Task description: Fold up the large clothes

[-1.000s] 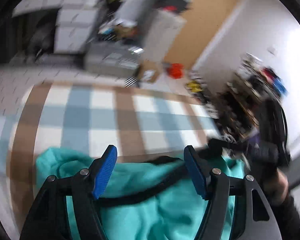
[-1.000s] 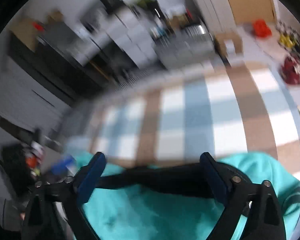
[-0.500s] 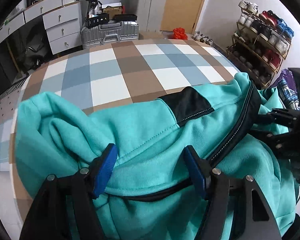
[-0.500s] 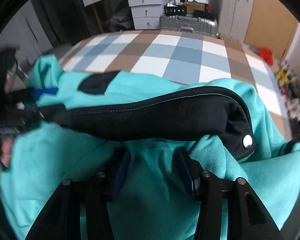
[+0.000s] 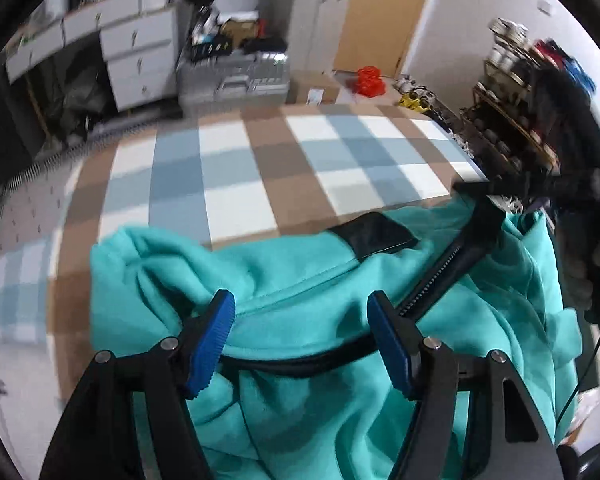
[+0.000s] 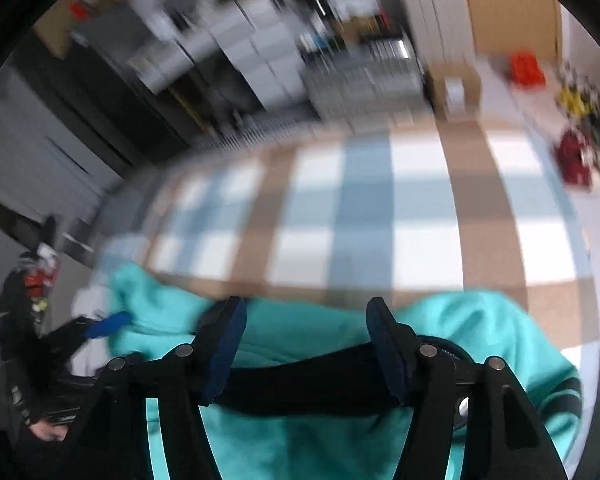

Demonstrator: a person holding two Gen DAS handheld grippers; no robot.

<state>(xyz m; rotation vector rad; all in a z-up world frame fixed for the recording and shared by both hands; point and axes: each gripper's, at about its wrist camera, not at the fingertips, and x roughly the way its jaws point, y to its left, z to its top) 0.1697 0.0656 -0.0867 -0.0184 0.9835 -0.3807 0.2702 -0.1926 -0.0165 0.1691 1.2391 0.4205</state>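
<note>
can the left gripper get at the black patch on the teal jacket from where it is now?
Probably yes. The left gripper is open over the teal jacket, and the black patch lies ahead of it, uncovered, with only bunched fabric between. The black zipper band runs to its right.

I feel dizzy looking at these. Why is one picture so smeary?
Right wrist view: motion blur smears the white drawers and the checked blue, white and brown cloth. Left wrist view: sharper on the turquoise zip-up jacket, only edges blurred. Both bend like fishbowls.
</note>
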